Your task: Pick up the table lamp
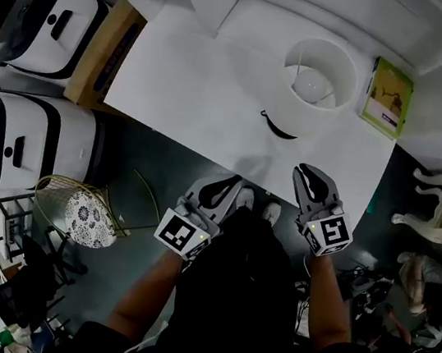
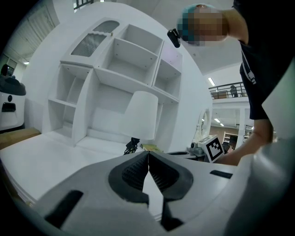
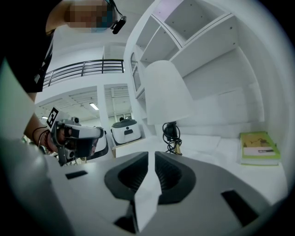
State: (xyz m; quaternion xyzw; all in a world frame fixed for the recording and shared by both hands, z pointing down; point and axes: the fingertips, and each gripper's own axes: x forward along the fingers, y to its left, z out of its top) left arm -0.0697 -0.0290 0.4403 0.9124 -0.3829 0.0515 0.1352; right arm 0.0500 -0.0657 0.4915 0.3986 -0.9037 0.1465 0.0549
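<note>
Head view: table lamp (image 1: 317,83) stands on white surface (image 1: 186,83); left gripper (image 1: 232,186) and right gripper (image 1: 306,173) near its edge, fingers clenched, empty.

Right gripper (image 3: 150,154): jaws closed, nothing between them. Table lamp (image 3: 167,94) stands upright ahead on the white desk (image 3: 207,143), white shade on. Black cord (image 3: 171,136) is bundled at the lamp's base. Green book (image 3: 259,147) lies right of the lamp, apart. Left gripper (image 3: 99,140) is left of the lamp. Shelf unit (image 3: 207,41) stands behind the lamp.
</note>
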